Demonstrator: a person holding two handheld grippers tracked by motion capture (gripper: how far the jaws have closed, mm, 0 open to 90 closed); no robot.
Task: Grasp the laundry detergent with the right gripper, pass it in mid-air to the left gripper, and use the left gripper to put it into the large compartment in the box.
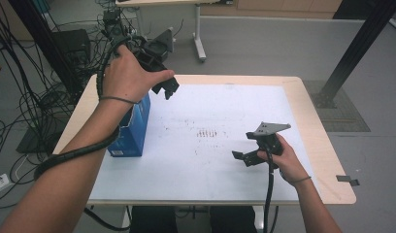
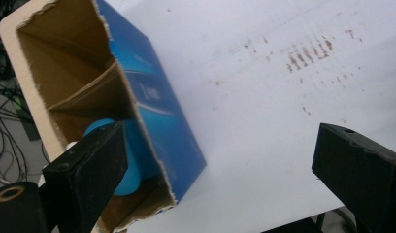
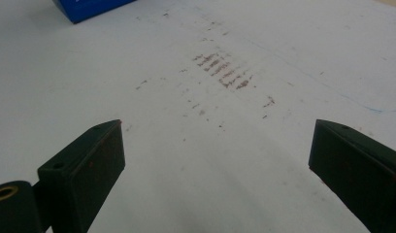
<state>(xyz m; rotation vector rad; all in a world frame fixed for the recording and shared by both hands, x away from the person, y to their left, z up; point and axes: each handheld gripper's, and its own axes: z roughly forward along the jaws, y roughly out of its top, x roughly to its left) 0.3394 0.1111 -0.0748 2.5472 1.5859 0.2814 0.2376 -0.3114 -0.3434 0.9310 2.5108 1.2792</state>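
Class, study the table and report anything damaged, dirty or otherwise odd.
The blue box at the table's left has a ragged, torn-open top edge, with a blue object inside. Rows of reddish-brown marks stain the middle of the white sheet.

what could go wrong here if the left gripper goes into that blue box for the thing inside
The blue box stands open-topped and unheld near the table's left edge, so a nudge from the open left gripper could tip or slide it off.

The blue object sits low behind a cardboard divider; wide-spread fingers may catch the torn rim.

The right gripper hovers far off, too distant to steady the box.
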